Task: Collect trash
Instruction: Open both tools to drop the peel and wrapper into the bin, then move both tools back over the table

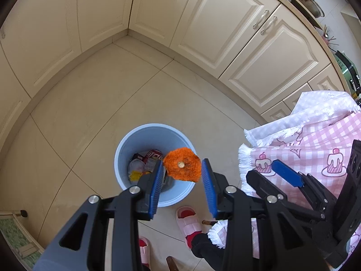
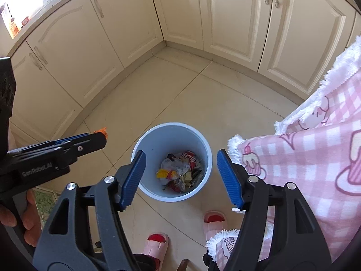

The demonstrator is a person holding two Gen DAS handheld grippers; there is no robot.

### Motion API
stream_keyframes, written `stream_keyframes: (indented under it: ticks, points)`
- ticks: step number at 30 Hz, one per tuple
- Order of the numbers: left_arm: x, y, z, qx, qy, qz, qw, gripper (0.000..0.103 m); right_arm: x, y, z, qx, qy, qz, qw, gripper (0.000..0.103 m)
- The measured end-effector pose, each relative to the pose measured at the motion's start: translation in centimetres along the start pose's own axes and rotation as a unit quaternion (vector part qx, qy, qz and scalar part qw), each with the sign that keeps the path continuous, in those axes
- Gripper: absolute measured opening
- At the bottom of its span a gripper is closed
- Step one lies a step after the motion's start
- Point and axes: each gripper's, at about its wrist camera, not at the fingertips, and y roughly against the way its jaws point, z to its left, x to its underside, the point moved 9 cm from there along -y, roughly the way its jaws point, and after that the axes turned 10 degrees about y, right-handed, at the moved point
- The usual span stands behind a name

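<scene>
Cream panelled cabinet doors (image 1: 227, 33) w/ metal handles wrap the corner on both sides, above a beige tiled floor (image 1: 90, 117). Pink-and-white checked tablecloth w/ cake print and white fringe (image 1: 315, 144) hangs in at the right edge, just beside the bin and crowding the right gripper's side. Round pale-blue plastic trash bin (image 1: 126, 144) stands on the tiles, open top, nothing covering it; inside lie crumpled wrappers (image 2: 180, 169) – red, yellow, clear plastic. Pair of pink slippers w/ red socks (image 2: 158, 241) stands near the bin's closer rim.

Left gripper (image 1: 182, 174), black w/ blue ribbed pads: jaws spread wide. Orange fuzzy piece of trash w/ a small tan stub at its centre (image 1: 182, 166) sits between the tips, above the bin's right rim; can't tell if either pad touches it. From the right wrist cam only an orange scrap shows at that gripper's tip.

Right gripper (image 2: 180, 171): jaws wide apart, nothing in them, hovers directly over the bin opening
</scene>
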Motion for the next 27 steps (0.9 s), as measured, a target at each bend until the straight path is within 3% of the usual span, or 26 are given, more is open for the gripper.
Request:
stream_keyframes:
  ticks: [9,10,11,13,27]
  points:
    - [-0.8,0.2,-2.2,0.002,-0.007,-0.016,0.9998,0.035,-0.2,0.4,-0.7,-0.003,-0.009,-0.009,1.0,0.067]
    - [-1.0,0.4,-2.3,0.0,-0.008,-0.023,0.9997,0.038,-0.2,0.4,-0.5,-0.003,-0.009,-0.009,1.0,0.067]
    - [-1.1,0.5,-2.3,-0.001,-0.008,-0.026,0.9996,0.052,-0.2,0.4,-0.5,-0.003,-0.009,-0.009,1.0,0.067]
    - [-1.4,1.1,-2.4,-0.008,-0.005,-0.04,0.9992,0.062,-0.2,0.7,-0.5,-0.003,-0.01,-0.01,1.0,0.067]
    - [-0.9,6.9,-3.1,-0.015,-0.011,-0.073,0.9972,0.062,-0.9,5.6,0.8,-0.008,-0.002,-0.038,0.999,0.067]
